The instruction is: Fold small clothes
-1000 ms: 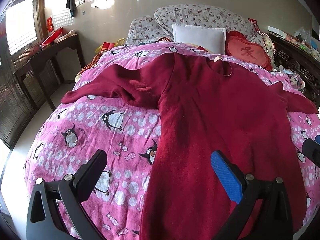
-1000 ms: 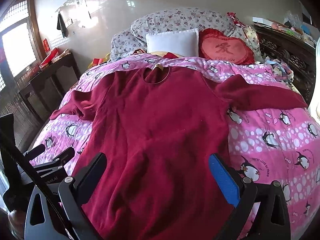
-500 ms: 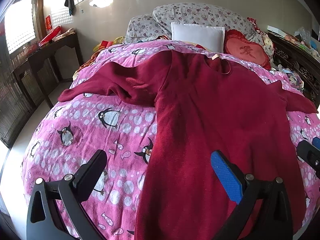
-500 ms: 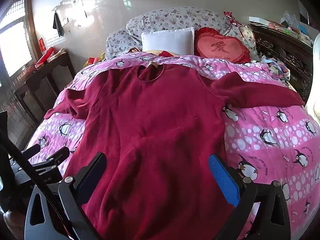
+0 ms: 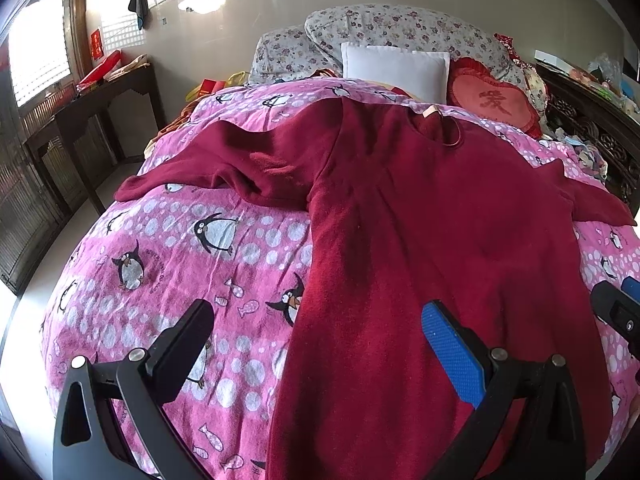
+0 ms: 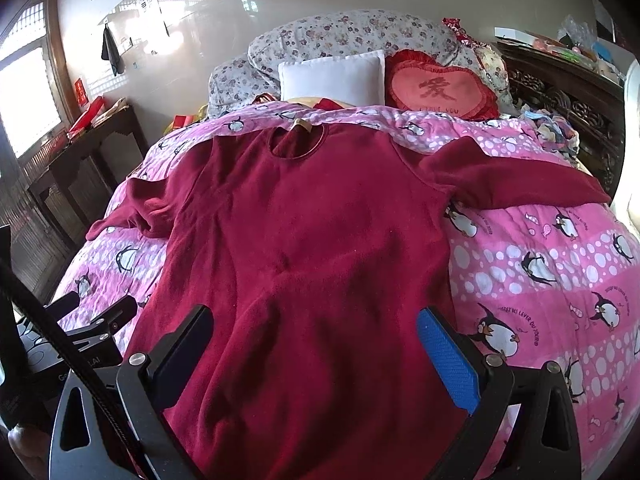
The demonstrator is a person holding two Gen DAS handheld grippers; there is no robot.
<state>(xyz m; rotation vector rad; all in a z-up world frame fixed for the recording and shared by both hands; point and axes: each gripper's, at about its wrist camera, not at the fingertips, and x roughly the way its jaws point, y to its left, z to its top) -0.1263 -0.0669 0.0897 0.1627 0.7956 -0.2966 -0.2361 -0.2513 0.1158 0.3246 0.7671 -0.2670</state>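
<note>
Left wrist view: the left tool (image 5: 316, 344) hangs wide and empty over the lower left edge of the red top (image 5: 432, 232), which lies flat on the pink penguin blanket (image 5: 180, 264) of the bed, collar toward the white pillow (image 5: 396, 68). The right tool (image 6: 314, 344) is spread wide too, holding nothing, over the hem. Looks like folding hasn't started, so I'd pinch the left sleeve (image 5: 208, 168) near the cuff and lay it flat across the chest, smoothing that bunched armpit first. The right wrist view shows the whole right sleeve (image 6: 516, 184) lying straight; the left one only catches part of it.
</note>
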